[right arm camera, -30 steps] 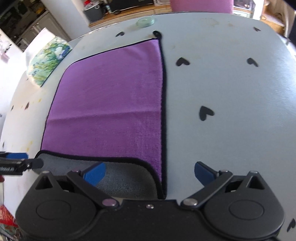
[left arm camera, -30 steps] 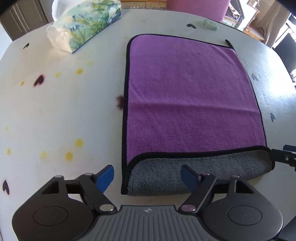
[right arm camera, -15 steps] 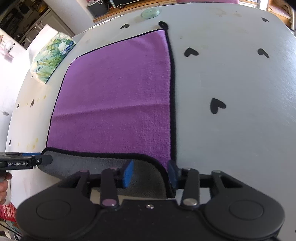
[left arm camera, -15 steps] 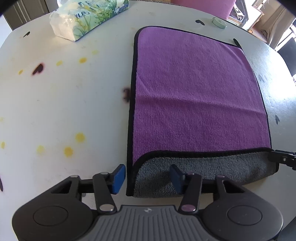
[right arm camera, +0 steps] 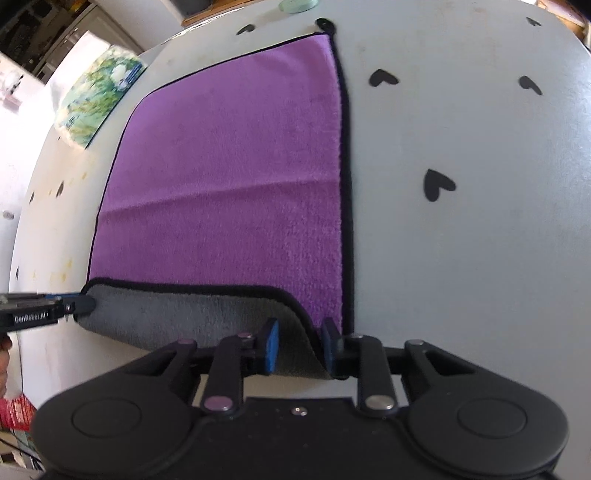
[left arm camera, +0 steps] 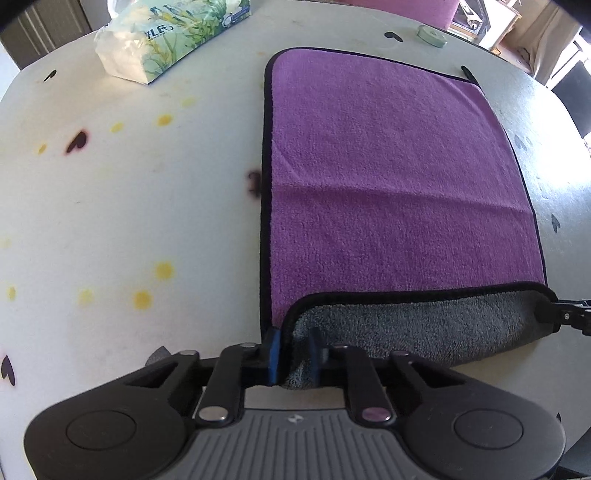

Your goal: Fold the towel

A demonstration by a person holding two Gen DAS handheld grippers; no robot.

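The purple towel (left arm camera: 391,177) lay flat on the pale bench (left arm camera: 129,221), its black-bound near edge turned back so a strip of grey underside faced up. The left tongs (left arm camera: 294,350) were closed on the near left corner of that turned-back strip, the cloth pinched between the blue pads. The right tongs (right arm camera: 300,345) were clamped on the near right corner in the same way, the grey cloth bunched between their pads. Each tool's tip showed at the edge of the other's view, touching the fold. Beyond the towel's far left corner sat a tissue pack (left arm camera: 173,33), well apart. Dark heart shapes and yellow spots dotted the bench.
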